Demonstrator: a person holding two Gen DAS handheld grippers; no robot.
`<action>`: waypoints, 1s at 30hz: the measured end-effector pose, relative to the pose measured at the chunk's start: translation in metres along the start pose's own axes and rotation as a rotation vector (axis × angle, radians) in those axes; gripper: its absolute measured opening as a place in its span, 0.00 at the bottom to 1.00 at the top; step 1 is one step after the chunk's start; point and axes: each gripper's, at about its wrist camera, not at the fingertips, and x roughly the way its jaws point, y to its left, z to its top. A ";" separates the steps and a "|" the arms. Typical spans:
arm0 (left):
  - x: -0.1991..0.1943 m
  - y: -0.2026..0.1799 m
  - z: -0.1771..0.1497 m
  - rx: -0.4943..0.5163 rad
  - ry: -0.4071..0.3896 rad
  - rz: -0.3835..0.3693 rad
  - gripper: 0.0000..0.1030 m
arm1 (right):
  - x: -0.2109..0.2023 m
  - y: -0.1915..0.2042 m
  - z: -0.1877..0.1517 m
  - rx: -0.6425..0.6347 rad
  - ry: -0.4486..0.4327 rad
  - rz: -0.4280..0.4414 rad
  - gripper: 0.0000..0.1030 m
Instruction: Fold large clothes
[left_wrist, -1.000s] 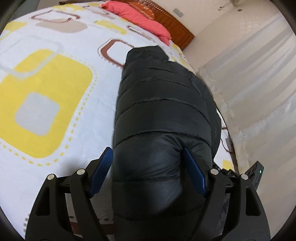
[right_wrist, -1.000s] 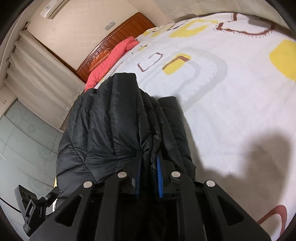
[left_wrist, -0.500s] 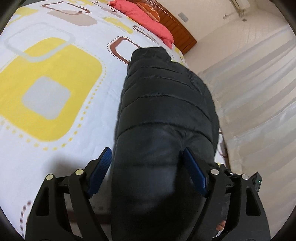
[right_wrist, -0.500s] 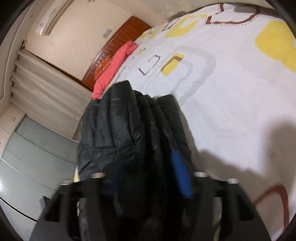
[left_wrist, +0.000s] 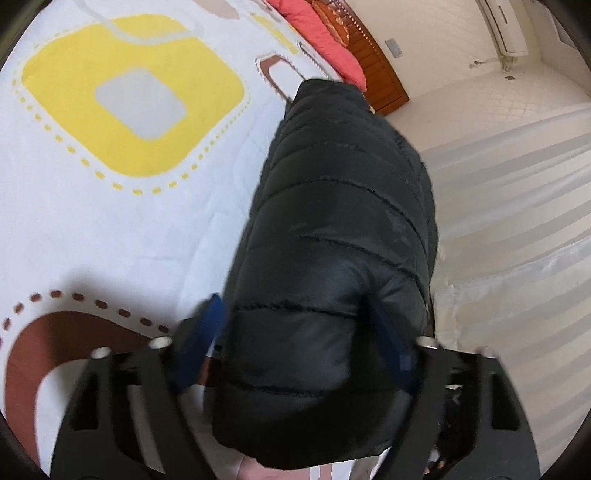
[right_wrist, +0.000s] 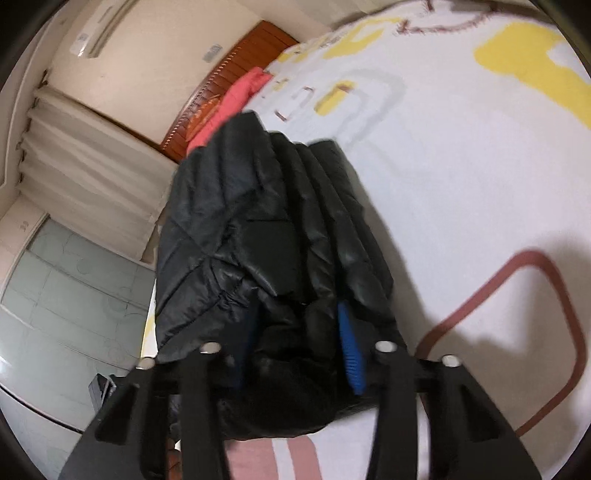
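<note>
A black quilted puffer jacket (left_wrist: 332, 203) lies folded in a long bundle on the patterned bed sheet (left_wrist: 110, 221), near the bed's curtain-side edge. My left gripper (left_wrist: 291, 306) straddles the bundle's near end. Its jaws are closing, and both blue pads (left_wrist: 199, 343) press into the padding. In the right wrist view the same jacket (right_wrist: 258, 221) shows stacked folds. My right gripper (right_wrist: 298, 310) is closing too, with a thick bunch of fabric squeezed between its pads (right_wrist: 351, 354). The jacket's underside is hidden.
The white sheet with yellow and brown shapes spreads wide beside the jacket (right_wrist: 480, 184). A red pillow (left_wrist: 325, 33) and a wooden headboard (left_wrist: 373, 70) are at the far end. Pale curtains (left_wrist: 517, 221) hang past the bed edge, and an air conditioner (right_wrist: 99, 29) sits high on the wall.
The right jaws let go of a thin fold, opened wide, and now close on a thicker bunch. The left jaws have narrowed on the jacket's end. Both grippers have shifted across the bed.
</note>
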 end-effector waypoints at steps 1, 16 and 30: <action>0.003 -0.001 -0.001 0.008 0.004 0.015 0.57 | 0.001 -0.001 0.000 -0.003 -0.002 -0.007 0.32; -0.007 0.015 0.025 -0.038 0.030 0.037 0.76 | -0.006 -0.003 0.006 -0.017 -0.003 -0.002 0.51; 0.035 -0.038 0.102 0.039 -0.002 0.050 0.83 | 0.040 0.066 0.110 -0.057 -0.076 -0.034 0.45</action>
